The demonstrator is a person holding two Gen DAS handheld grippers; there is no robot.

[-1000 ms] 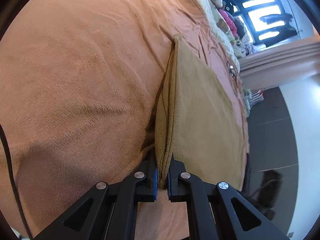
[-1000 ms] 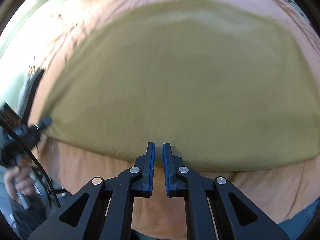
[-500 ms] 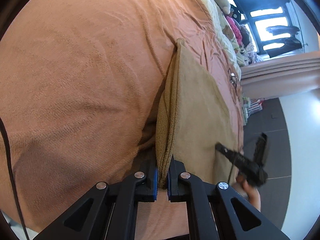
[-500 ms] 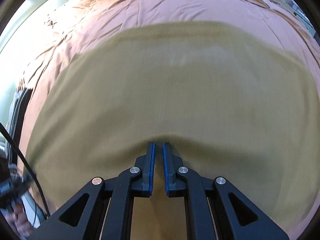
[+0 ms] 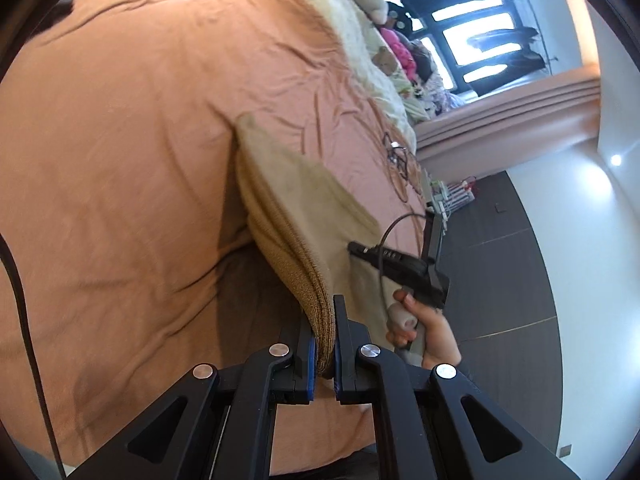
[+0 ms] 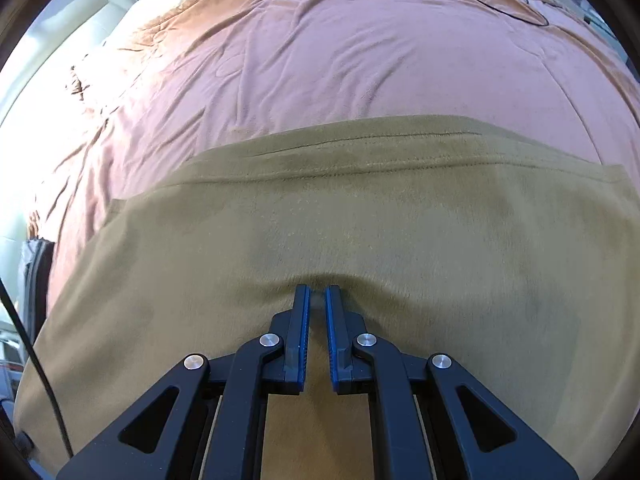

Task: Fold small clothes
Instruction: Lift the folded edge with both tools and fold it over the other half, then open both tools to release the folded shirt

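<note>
The left gripper's (image 5: 323, 344) fingers clamp the garment's (image 5: 304, 216) thick, layered edge, low centre. The right gripper's (image 6: 316, 300) fingers, nearly together, pinch its cloth. It looks soft, light and floppy; edges grip best. It drapes over the rumpled bed (image 6: 320, 60); a window (image 5: 472, 32) sits upper right.

One tan garment (image 6: 400, 232), two hand-held grippers (image 5: 324, 344) (image 6: 316, 320), one bedspread (image 5: 120, 140).
</note>
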